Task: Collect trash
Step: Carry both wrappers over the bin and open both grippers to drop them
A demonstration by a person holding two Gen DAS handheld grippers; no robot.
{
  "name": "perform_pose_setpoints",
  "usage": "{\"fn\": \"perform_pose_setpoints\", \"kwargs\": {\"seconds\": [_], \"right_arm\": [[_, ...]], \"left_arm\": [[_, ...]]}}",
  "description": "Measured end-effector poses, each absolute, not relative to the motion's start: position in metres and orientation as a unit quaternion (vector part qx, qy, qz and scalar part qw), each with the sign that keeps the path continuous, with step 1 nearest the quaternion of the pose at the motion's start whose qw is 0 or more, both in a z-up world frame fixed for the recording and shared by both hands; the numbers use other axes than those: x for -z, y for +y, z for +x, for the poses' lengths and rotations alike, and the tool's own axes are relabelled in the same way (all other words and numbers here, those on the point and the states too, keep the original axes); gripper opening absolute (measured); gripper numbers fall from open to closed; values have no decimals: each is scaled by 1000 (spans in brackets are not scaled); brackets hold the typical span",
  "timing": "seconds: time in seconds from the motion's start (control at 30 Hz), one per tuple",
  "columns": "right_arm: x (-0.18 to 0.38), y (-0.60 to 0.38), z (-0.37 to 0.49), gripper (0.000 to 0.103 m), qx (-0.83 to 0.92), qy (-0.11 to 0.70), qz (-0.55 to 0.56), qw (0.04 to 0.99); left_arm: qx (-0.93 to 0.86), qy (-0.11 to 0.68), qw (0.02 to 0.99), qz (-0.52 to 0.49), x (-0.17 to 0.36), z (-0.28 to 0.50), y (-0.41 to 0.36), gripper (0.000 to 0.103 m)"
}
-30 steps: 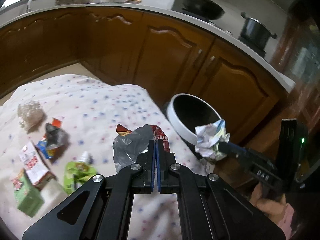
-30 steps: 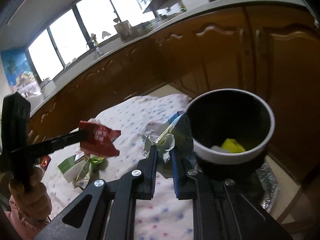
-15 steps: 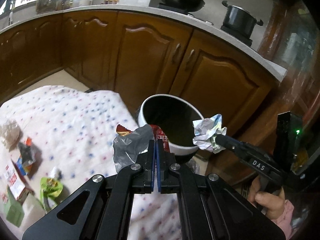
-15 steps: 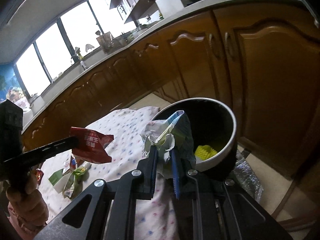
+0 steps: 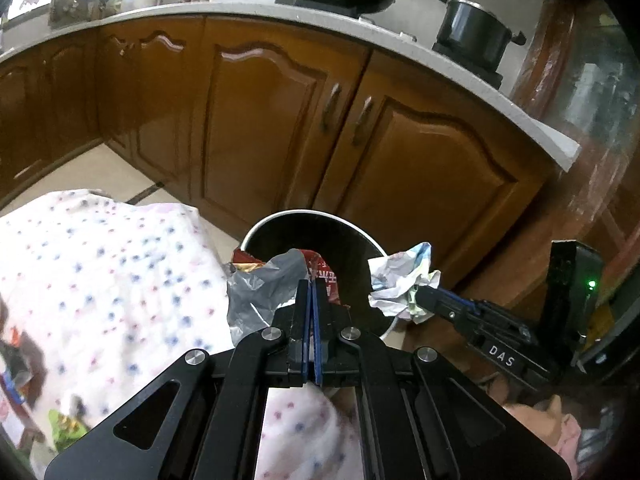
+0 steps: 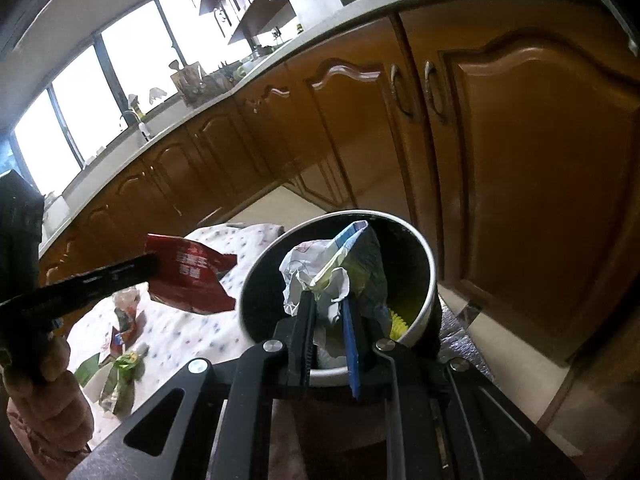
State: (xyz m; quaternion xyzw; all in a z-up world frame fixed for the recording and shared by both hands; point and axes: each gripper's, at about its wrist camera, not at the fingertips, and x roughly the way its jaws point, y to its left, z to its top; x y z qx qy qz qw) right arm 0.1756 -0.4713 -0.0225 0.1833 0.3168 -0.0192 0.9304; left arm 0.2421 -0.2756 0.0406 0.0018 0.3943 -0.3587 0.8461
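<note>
Two grippers, both loaded. Left wrist view: left gripper (image 5: 312,286) jaws clenched on a red-and-silver snack wrapper (image 5: 272,284), held at the near rim of the white-rimmed bin (image 5: 352,226). Right gripper (image 5: 420,300) comes in from the right with crumpled paper (image 5: 400,280) at the bin's edge. Spotted cloth surface (image 5: 100,264) lies left. Right wrist view: right gripper (image 6: 326,304) jaws grasping the crumpled paper (image 6: 336,264) over the bin (image 6: 428,280) mouth; yellow item (image 6: 398,318) inside. Snack wrapper (image 6: 188,276) hangs left of the bin; more litter (image 6: 120,364) on the cloth.
</note>
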Motion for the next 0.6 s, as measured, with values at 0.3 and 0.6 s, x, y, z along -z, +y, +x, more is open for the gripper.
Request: {"fn": "perform_pose_setpoints", "kwargs": {"seconds": [0.3,0.6], "right_arm": [[31,-487,201,14,28,339,181,923],[42,-491,213,18,30,361,171,916]], "left_arm": [[356,422,833,27,-19,265,-320,1],[353,451,819,42,5,276,-335,1]]}}
